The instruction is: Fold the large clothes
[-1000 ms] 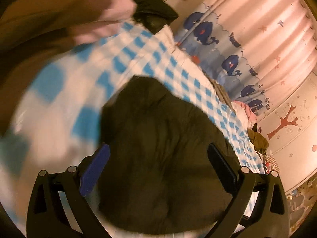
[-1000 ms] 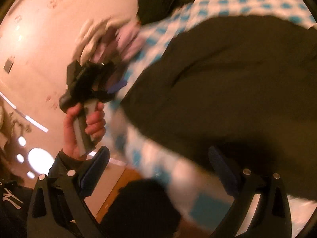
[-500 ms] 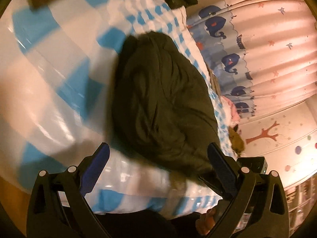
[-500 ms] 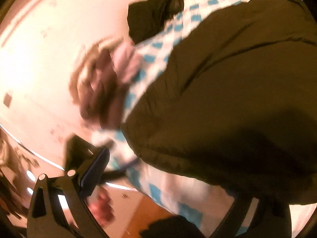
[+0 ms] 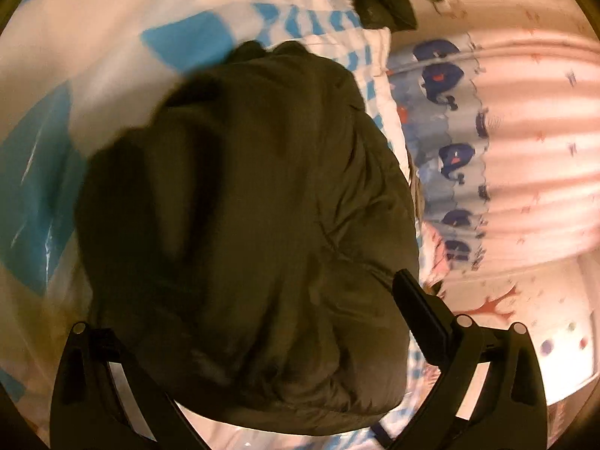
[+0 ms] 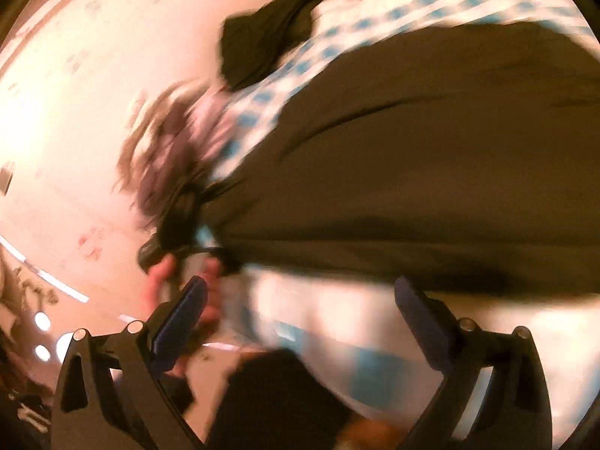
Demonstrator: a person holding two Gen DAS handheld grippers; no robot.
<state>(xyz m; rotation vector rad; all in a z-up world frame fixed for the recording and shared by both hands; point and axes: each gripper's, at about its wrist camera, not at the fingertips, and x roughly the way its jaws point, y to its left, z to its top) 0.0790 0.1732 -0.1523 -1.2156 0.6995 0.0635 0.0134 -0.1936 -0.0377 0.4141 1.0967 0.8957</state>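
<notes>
A blue-checked bed (image 5: 180, 43) is covered by a bulky dark green jacket (image 5: 255, 202), its long axis run from six toward twelve o'clock, whose near end is straddled by the spread left gripper (image 5: 262, 315), while the right gripper (image 6: 300, 311), also spread and empty, is held just off its hem at twelve o'clock.

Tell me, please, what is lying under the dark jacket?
The dark jacket lies on a blue-and-white checked sheet, which shows around its edges. Whatever sits directly beneath the jacket is covered and cannot be seen.
</notes>
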